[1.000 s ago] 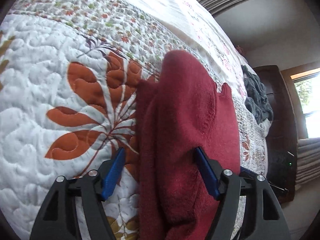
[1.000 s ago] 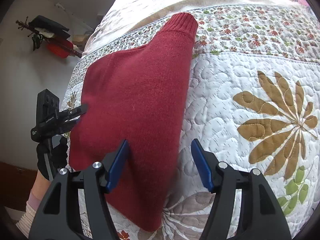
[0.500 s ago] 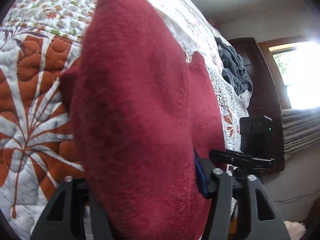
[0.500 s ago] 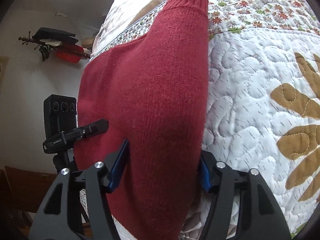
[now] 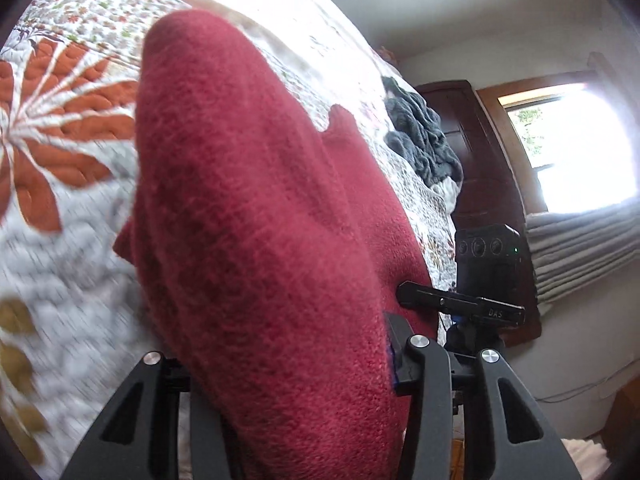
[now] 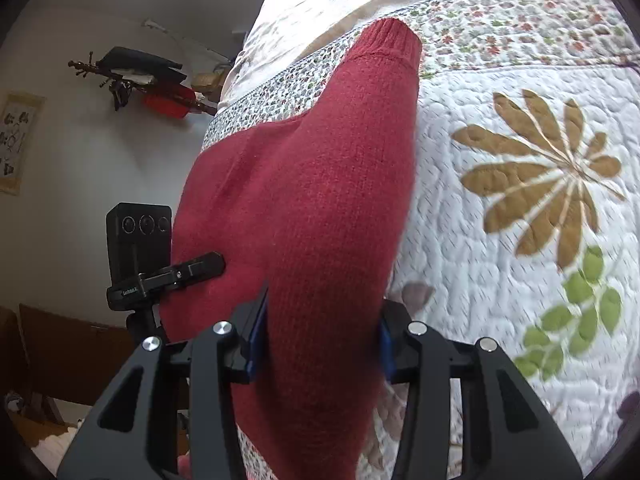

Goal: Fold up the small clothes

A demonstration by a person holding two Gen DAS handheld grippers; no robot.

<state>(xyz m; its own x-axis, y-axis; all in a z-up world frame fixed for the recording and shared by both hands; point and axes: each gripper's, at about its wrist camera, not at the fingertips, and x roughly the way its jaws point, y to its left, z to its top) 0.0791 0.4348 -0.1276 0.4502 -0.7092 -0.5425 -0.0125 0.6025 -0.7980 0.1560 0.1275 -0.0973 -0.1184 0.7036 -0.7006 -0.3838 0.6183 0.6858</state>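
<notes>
1. We hold a red knitted sweater [image 5: 256, 240] between the two tools, over a quilted bedspread [image 5: 60, 248] with leaf patterns; in the left wrist view the knit fills the frame from 6 o'clock up to 11 o'clock

2. Our left gripper [image 5: 288, 364] is clamped on a thick fold of the sweater; the cloth hides the left finger, and only the blue pad of the right finger [image 5: 394, 360] peeks out at its edge

3. Our right gripper [image 6: 320, 336] grips the sweater too; its blue pads [image 6: 256, 332] press into the knit from both sides, narrow around the bunched fabric

4. In the right wrist view the ribbed cuff [image 6: 394, 40] of a sleeve lies at 12 o'clock on the floral border of the quilt; the sweater body spreads toward 9 o'clock, where the other gripper and its camera box [image 6: 138, 240] show

5. A tan leaf print [image 6: 548, 184] sits at 2 o'clock on the quilt, a green one [image 6: 576, 320] at 4 o'clock

6. In the left wrist view a grey crumpled garment [image 5: 424, 140] lies at 1 o'clock on the far bed edge, well apart from the sweater; a bright window [image 5: 572, 148] is at 3 o'clock
</notes>
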